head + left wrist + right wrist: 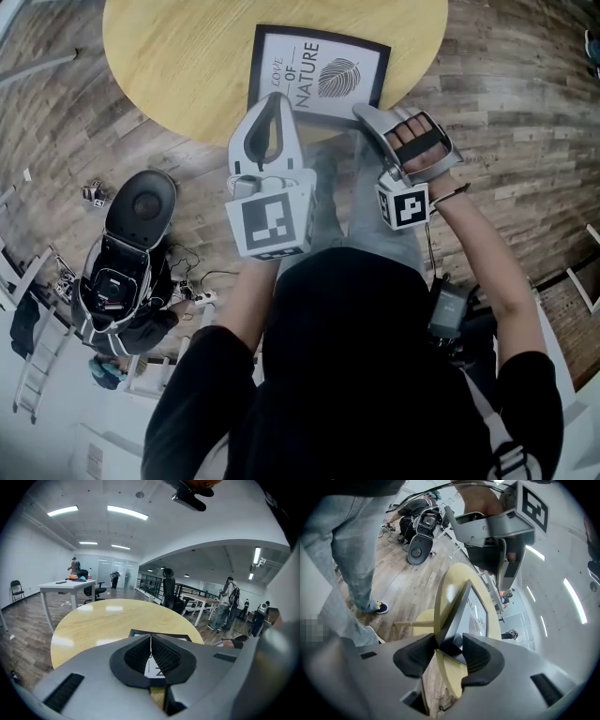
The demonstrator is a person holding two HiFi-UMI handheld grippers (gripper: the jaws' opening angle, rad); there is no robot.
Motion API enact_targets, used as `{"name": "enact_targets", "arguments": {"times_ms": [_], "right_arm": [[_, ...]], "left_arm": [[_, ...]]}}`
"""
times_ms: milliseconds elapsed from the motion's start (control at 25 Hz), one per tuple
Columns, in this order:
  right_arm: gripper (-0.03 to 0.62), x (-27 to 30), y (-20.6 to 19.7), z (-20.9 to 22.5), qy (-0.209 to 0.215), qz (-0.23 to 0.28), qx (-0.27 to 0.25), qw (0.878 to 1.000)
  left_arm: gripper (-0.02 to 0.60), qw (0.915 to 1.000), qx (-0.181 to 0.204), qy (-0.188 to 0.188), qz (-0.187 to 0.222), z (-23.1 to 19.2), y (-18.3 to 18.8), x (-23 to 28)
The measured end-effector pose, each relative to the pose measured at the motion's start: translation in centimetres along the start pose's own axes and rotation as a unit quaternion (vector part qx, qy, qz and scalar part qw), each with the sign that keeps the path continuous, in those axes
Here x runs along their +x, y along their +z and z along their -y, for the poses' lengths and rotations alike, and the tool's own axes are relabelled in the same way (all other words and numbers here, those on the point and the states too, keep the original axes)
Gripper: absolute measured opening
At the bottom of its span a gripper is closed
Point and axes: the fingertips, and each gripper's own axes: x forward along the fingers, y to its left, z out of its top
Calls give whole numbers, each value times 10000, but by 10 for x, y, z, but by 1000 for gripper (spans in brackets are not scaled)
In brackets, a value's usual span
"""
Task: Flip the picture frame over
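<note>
A black picture frame (319, 70) with a leaf print lies face up at the near edge of the round yellow table (187, 56). My right gripper (366, 112) is at the frame's near right corner. In the right gripper view that corner of the frame (476, 616) sits between the pads, one under it and one on its face, at the table's rim (450, 672). My left gripper (274, 101) hovers over the frame's near edge, shut, with nothing in it. In its own view the pads (150, 641) meet in a line above the frame (161, 635).
Beyond the table's near edge is wooden floor, with the person's legs close to it. A black bag with a round dark lid (127, 272) and cables lie on the floor to the left. Desks, chairs and people (229, 604) stand far behind the table.
</note>
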Motion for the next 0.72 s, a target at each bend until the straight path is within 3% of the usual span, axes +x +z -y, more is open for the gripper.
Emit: {"name": "enact_targets", "arguments": {"times_ms": [400, 720], "right_arm": [[178, -23, 17, -17, 171, 64, 84, 9998], [130, -39, 34, 17, 82, 349, 566, 9978]], "left_arm": [[25, 10000, -33, 1, 70, -2, -1, -2], [25, 9991, -61, 171, 378, -17, 25, -15]]}}
